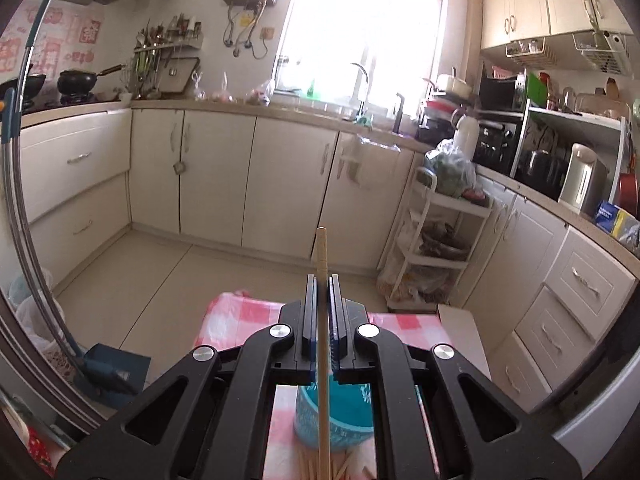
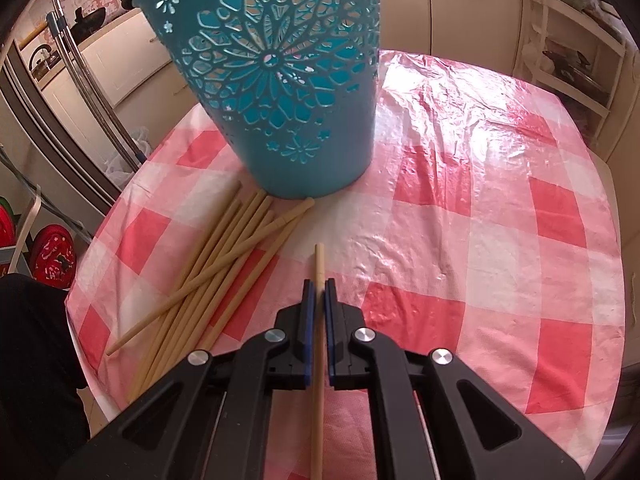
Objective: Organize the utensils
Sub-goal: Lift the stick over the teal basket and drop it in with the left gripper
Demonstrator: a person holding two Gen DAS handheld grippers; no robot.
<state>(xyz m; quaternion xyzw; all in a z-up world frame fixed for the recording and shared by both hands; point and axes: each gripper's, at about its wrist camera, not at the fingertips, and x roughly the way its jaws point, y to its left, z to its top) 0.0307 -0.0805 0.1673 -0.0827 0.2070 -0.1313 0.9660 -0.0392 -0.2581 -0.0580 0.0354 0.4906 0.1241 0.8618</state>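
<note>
My left gripper [image 1: 322, 280] is shut on a wooden chopstick [image 1: 321, 252] and holds it upright above the teal holder [image 1: 348, 416], whose open top shows below the jaws. My right gripper [image 2: 319, 284] is shut on another wooden chopstick [image 2: 319, 264], low over the table. The teal cut-out holder [image 2: 288, 92] stands just ahead of it. A loose pile of several chopsticks [image 2: 224, 264] lies on the checked cloth to the left of the right gripper; the pile also shows under the left gripper [image 1: 320, 468].
The round table has a pink-and-white checked plastic cloth [image 2: 460, 220]. A white tiered cart [image 1: 436, 240] stands by the counter at right. A mop pole [image 1: 24, 120] and blue dustpan [image 1: 116, 372] stand at left. Kitchen cabinets [image 1: 216, 176] ring the room.
</note>
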